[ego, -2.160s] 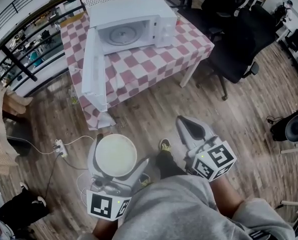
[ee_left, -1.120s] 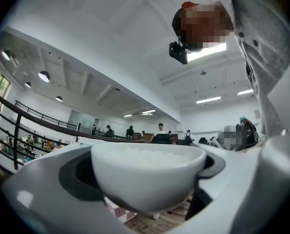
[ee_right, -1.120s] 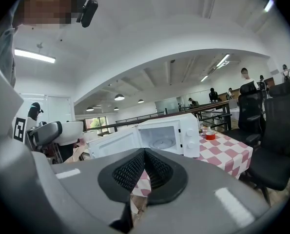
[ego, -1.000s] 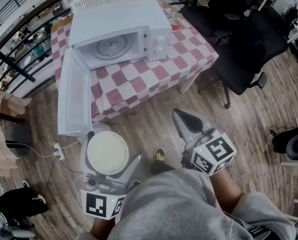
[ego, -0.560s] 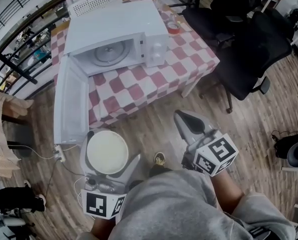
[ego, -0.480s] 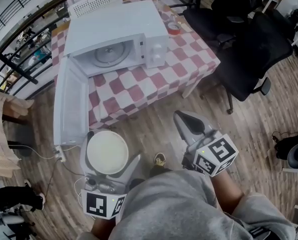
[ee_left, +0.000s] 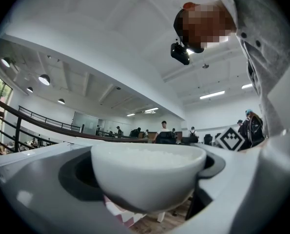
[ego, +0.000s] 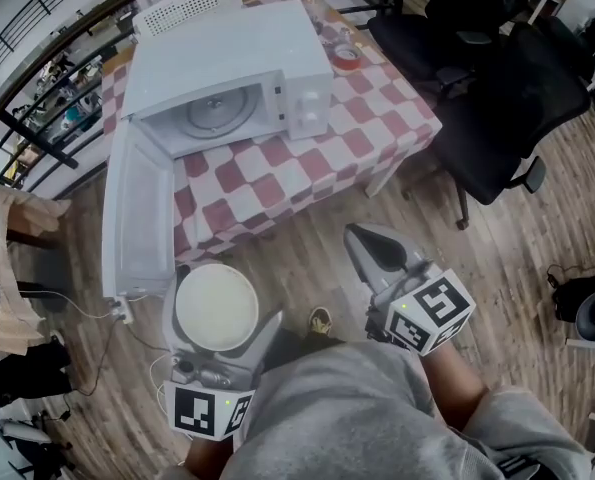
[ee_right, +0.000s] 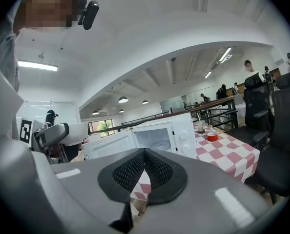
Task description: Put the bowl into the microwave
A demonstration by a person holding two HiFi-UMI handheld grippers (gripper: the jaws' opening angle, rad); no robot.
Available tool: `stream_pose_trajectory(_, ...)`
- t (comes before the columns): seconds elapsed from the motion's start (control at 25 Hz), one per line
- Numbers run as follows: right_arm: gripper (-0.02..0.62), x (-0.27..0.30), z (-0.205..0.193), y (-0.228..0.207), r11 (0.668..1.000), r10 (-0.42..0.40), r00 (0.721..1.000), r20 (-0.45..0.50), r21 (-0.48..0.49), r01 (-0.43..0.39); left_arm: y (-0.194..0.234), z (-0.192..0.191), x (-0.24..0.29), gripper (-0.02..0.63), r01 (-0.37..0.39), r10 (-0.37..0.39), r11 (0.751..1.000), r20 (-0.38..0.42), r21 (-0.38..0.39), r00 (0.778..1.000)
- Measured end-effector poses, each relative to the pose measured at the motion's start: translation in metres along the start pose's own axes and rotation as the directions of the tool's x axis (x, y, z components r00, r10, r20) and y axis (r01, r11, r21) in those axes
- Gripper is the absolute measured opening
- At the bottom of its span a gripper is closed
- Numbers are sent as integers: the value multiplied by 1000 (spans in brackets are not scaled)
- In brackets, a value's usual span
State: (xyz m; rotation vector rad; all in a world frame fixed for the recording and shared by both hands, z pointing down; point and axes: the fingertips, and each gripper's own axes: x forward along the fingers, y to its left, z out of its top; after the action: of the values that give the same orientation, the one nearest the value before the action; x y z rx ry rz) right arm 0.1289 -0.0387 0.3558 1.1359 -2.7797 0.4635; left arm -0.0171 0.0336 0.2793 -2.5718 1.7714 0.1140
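Note:
A white bowl (ego: 216, 308) sits between the jaws of my left gripper (ego: 217, 313), which is shut on it; the left gripper view shows the bowl (ee_left: 147, 174) filling the gap. It hangs over the wooden floor, just below the open microwave door (ego: 134, 213). The white microwave (ego: 232, 73) stands on a red-and-white checked table (ego: 327, 158), its cavity with the glass turntable (ego: 215, 113) facing me. My right gripper (ego: 369, 248) is shut and holds nothing, to the right of the bowl; in its own view the microwave (ee_right: 166, 138) lies ahead.
A red roll of tape (ego: 346, 56) and a white basket (ego: 187, 0) sit on the table beside the microwave. Black office chairs (ego: 497, 88) stand to the right. A power strip with cables (ego: 122, 308) lies on the floor at left, beside a railing (ego: 37, 118).
The table and microwave have come nearer and shifted left in the head view. The bowl stays held in my left gripper, now close under the open door. The right gripper stays shut.

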Motion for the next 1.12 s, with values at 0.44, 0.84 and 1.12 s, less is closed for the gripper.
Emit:
stream_pose_trajectory(0.44,-5,-7,0,-2,1000,-4,1000,10,1,4,-10,5,3,537,14,-14,1000,16,14,1000)
stream_pose_trajectory(0.84,-5,7,1,-6,1000,-15,1000,3,2,15,1,-2,16,537,32,-32,999,11,1,999)
stream_pose_trajectory(1.12,-5,43,6,-16,1000,-11,1000,-21,-13,11,31,-10,40,537,24,-24,1000,10,-15,1000)
